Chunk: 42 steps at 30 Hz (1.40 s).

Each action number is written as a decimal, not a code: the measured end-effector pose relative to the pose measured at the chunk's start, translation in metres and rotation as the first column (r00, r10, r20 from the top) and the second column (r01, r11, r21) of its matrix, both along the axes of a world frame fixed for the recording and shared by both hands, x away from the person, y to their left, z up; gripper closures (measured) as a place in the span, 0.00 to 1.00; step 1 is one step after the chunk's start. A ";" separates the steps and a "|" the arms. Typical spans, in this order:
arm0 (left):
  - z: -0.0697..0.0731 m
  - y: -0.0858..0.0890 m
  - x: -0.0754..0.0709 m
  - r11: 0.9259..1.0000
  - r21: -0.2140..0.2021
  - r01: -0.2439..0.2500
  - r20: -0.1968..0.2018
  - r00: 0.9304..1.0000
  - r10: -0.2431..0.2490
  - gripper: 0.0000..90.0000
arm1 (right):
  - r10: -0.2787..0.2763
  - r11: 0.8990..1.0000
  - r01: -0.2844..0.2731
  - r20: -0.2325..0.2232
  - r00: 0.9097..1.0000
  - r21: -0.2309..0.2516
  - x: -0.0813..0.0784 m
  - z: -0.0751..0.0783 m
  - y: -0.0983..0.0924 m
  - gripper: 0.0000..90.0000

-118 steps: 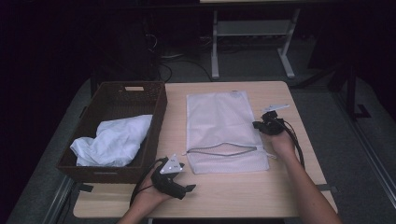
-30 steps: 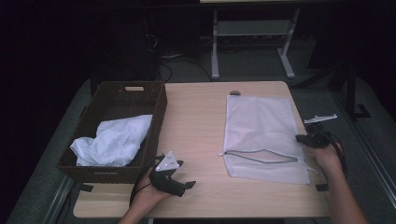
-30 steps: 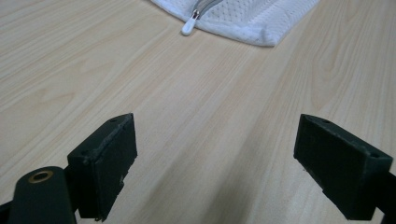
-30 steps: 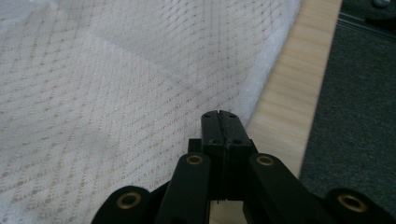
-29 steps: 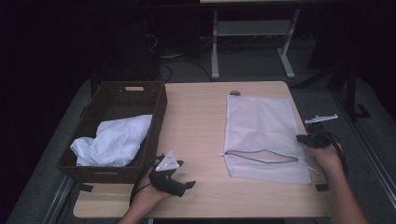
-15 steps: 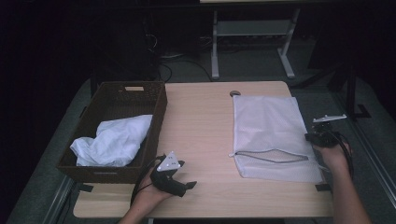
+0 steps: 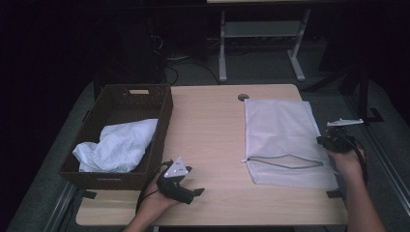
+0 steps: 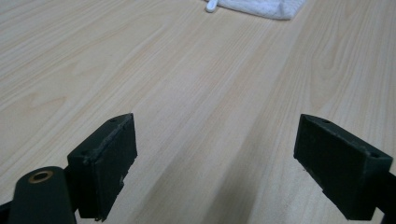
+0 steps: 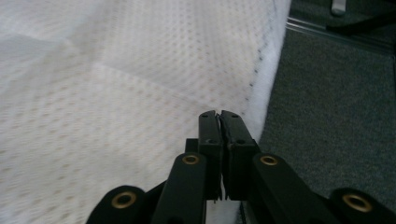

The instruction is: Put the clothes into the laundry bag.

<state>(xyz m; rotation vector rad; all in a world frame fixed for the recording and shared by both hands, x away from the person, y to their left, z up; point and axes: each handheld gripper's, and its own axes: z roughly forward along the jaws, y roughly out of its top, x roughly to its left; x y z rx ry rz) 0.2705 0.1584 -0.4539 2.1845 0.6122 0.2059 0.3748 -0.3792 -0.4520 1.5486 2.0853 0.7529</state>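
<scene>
A white mesh bag [image 7: 280, 130] with a zip mouth [image 7: 285, 162] lies flat on the right part of the wooden table [image 7: 208, 125], its right edge over the table's side. My right gripper [image 7: 324, 141] is at that edge. In the right gripper view the right gripper [image 9: 218, 114] shows its jaws almost together, a hairline slit between them; they have just been opening slightly, and the mesh bag [image 9: 116, 70] runs in under the tips. My left gripper [image 7: 193, 193] rests open near the front edge. In the left gripper view the left gripper [image 8: 217, 163] has bare wood between its jaws.
A dark wicker basket [image 7: 164, 121] stands at the left with a crumpled white cloth [image 7: 116, 147] in it. A cable hole [image 7: 243, 96] sits at the table's back. Grey floor [image 9: 336, 116] lies past the right edge. A white desk frame [image 7: 261, 29] stands behind.
The right gripper has slid rightward toward the table's edge, and the mesh bag has moved right with it. The left gripper has stayed put.
</scene>
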 end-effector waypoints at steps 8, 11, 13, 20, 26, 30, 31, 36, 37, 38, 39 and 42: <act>0.000 0.000 0.000 1.000 0.014 0.004 0.004 1.000 -0.004 0.14 | 0.128 0.991 -0.130 0.046 0.991 0.025 -0.026 0.019 0.038 0.76; 0.000 -0.001 -0.001 1.000 0.019 0.007 0.005 1.000 -0.008 0.14 | 0.180 0.984 -0.181 0.056 0.982 0.005 -0.036 0.019 0.054 0.71; 0.001 -0.001 -0.001 1.000 0.017 0.007 0.007 1.000 -0.007 0.14 | 0.216 0.976 -0.217 0.056 0.975 0.013 -0.042 0.019 0.064 0.67; 0.001 0.000 -0.001 1.000 0.020 0.009 0.004 1.000 -0.009 0.14 | 0.304 0.950 -0.308 0.077 0.950 0.047 -0.060 0.019 0.090 0.52; 0.000 0.000 -0.001 1.000 0.022 0.013 0.004 1.000 -0.013 0.14 | 0.323 0.937 -0.334 0.108 0.940 0.103 -0.072 0.020 0.100 0.33; 0.000 -0.001 -0.001 1.000 0.025 0.017 0.002 1.000 -0.017 0.14 | 0.349 0.925 -0.364 0.133 0.928 0.113 -0.078 0.020 0.106 0.23; 0.000 -0.001 -0.001 1.000 0.025 0.018 0.002 1.000 -0.018 0.14 | 0.350 0.924 -0.366 0.139 0.926 0.112 -0.079 0.021 0.108 0.20; -0.001 -0.003 -0.003 0.999 0.029 0.028 -0.001 1.000 -0.028 0.14 | 0.402 0.902 -0.420 0.160 0.901 0.102 -0.089 0.020 0.124 0.15; -0.001 -0.004 -0.003 0.999 0.031 0.030 -0.001 1.000 -0.030 0.14 | 0.412 0.895 -0.432 0.166 0.896 0.111 -0.092 0.020 0.127 0.15; -0.002 -0.004 -0.003 0.999 0.032 0.032 -0.002 0.999 -0.032 0.14 | 0.423 0.889 -0.444 0.169 0.890 0.114 -0.095 0.019 0.130 0.15; -0.002 -0.004 -0.003 0.999 0.031 0.034 -0.004 0.999 -0.033 0.14 | 0.432 0.885 -0.453 0.170 0.886 0.109 -0.098 0.018 0.134 0.15; -0.003 -0.006 -0.004 0.999 0.034 0.041 -0.012 0.999 -0.041 0.14 | 0.461 0.870 -0.482 0.171 0.871 0.108 -0.106 0.017 0.144 0.13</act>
